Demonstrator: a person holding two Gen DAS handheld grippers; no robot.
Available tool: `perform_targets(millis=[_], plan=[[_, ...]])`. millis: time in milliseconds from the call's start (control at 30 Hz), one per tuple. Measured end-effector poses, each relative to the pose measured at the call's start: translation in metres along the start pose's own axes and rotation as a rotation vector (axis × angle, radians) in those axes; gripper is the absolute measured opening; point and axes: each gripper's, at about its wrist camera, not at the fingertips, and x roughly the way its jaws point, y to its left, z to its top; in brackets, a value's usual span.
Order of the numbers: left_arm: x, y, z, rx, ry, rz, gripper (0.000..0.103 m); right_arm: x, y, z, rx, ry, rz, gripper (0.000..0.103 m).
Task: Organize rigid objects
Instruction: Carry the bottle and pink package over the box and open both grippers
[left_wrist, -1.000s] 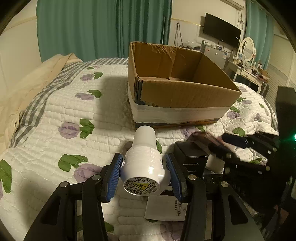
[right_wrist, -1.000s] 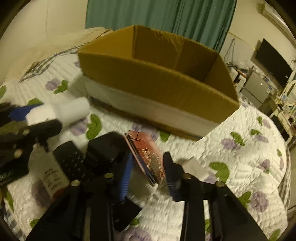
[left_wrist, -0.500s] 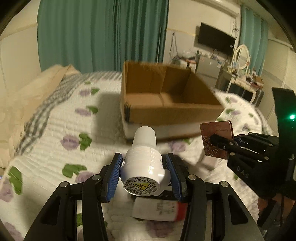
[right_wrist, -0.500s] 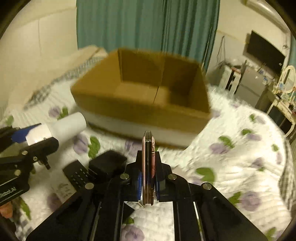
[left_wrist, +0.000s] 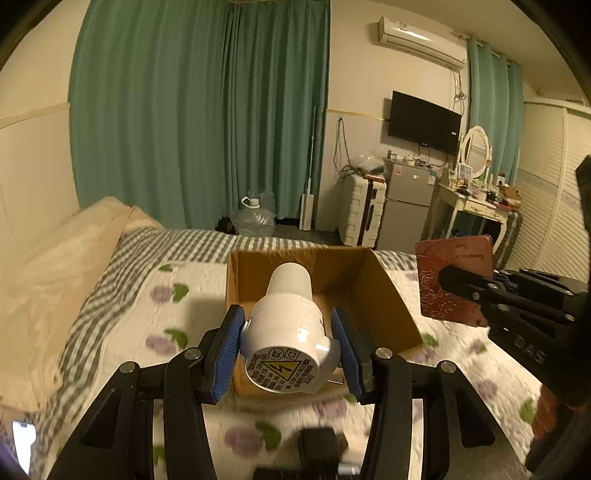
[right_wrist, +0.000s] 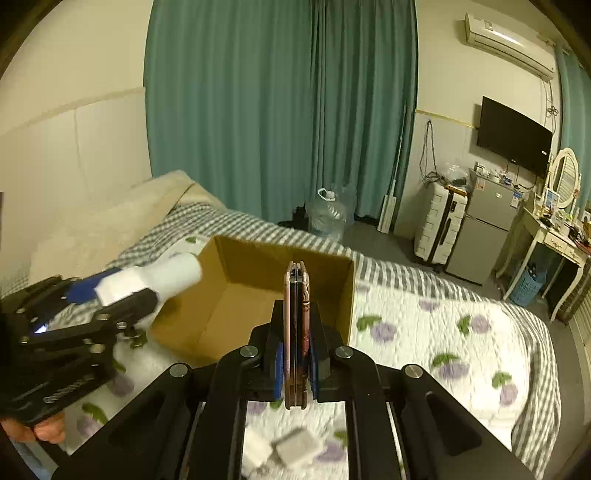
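Note:
My left gripper (left_wrist: 288, 350) is shut on a white plastic lamp holder (left_wrist: 286, 332) with a round warning label on its base, held in the air in front of the open cardboard box (left_wrist: 384, 295). My right gripper (right_wrist: 295, 354) is shut on a thin red patterned case (right_wrist: 296, 325), held upright on edge above the near side of the box (right_wrist: 221, 314). In the left wrist view the case (left_wrist: 454, 280) and right gripper (left_wrist: 509, 299) are at the right. In the right wrist view the lamp holder (right_wrist: 162, 277) and left gripper (right_wrist: 85, 310) are at the left.
The box sits on a quilted floral bedspread (right_wrist: 443, 332). Small white and grey blocks (right_wrist: 291, 446) and a black block (left_wrist: 321, 446) lie on the bed below the grippers. A pillow (left_wrist: 55, 266) is at the left. A suitcase, fridge (left_wrist: 406, 214) and dresser stand beyond the bed.
Both grippers have risen from the bed with their objects and now stand higher, near the box. The right gripper closed on the red case a second ago.

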Motion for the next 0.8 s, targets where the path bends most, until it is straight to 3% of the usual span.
perform_targets(millis=[133,333,500,600,800], plan=[[0.051,-0.003,0.010,0.020,0.040,0.032,0.049,0.034,-0.010,0.014,0.004,0.009,0.011,0.009],[0.104,-0.010,0.001,0.041,0.110,0.061,0.049,0.078,-0.017,0.004,0.014,0.050,0.031,0.009],[0.116,-0.011,-0.013,0.023,0.122,0.062,0.053,0.096,-0.024,-0.013,0.032,0.083,0.041,0.009],[0.116,-0.007,-0.014,0.014,0.126,0.063,0.067,0.099,-0.027,-0.011,0.033,0.082,0.038,0.009],[0.113,-0.002,-0.014,0.011,0.122,0.070,0.067,0.118,-0.028,-0.007,0.035,0.099,0.043,0.009]])
